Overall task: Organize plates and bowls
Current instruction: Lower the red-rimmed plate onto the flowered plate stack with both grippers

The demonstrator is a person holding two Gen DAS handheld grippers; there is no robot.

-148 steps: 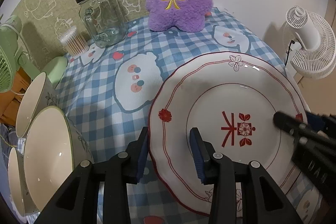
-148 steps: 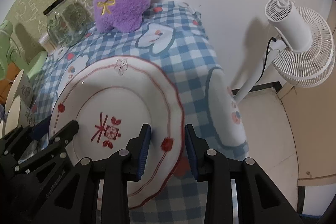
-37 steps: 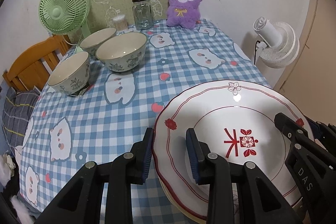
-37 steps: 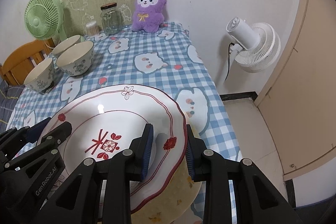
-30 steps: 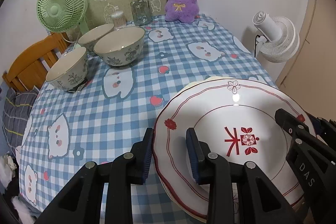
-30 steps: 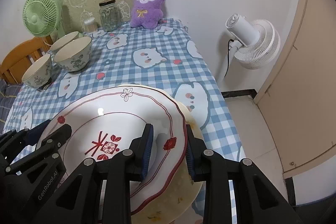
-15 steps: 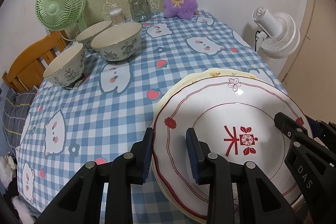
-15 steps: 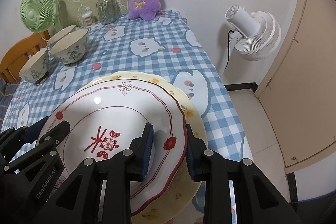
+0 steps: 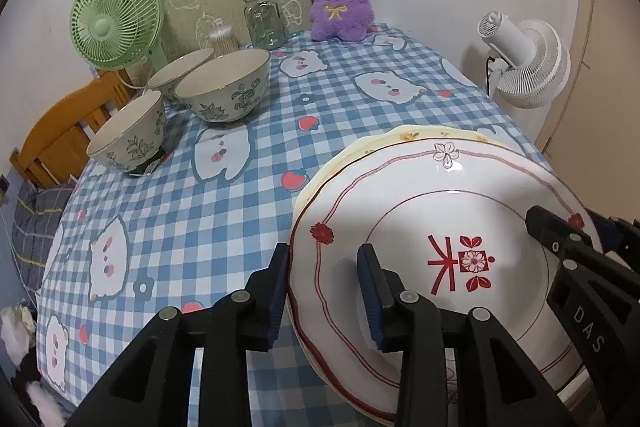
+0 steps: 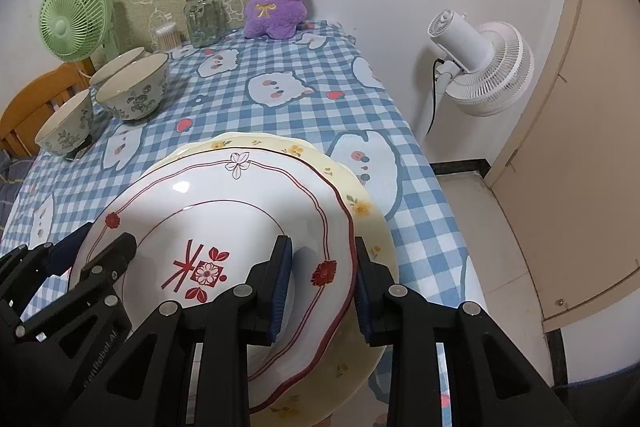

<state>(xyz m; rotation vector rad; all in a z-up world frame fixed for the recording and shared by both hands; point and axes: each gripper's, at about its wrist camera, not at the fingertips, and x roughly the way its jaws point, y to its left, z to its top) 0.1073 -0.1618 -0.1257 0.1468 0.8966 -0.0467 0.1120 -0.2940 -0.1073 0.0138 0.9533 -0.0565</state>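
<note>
A white plate with red trim point(image 9: 432, 211) point(image 10: 224, 203) is held at both sides just above a cream plate with yellow flowers point(image 9: 404, 137) point(image 10: 360, 207) near the table's front right edge. My left gripper point(image 9: 322, 287) is shut on the white plate's left rim. My right gripper point(image 10: 322, 279) is shut on its right rim. Each gripper shows in the other's view. Three floral bowls point(image 9: 222, 91) point(image 10: 134, 91) stand at the table's left side.
The table has a blue checked cloth point(image 9: 192, 211). At the back stand a green fan point(image 9: 116, 19), a glass jar point(image 9: 264, 19), a cotton-swab tub point(image 9: 223, 39) and a purple plush point(image 9: 340, 3). A white floor fan point(image 10: 480, 63) stands off the right edge. A wooden chair point(image 9: 60, 131) is left.
Both grippers have carried the white plate back from the far table toward the near right edge. The cream plate has come into view beneath it and shows more over the last second.
</note>
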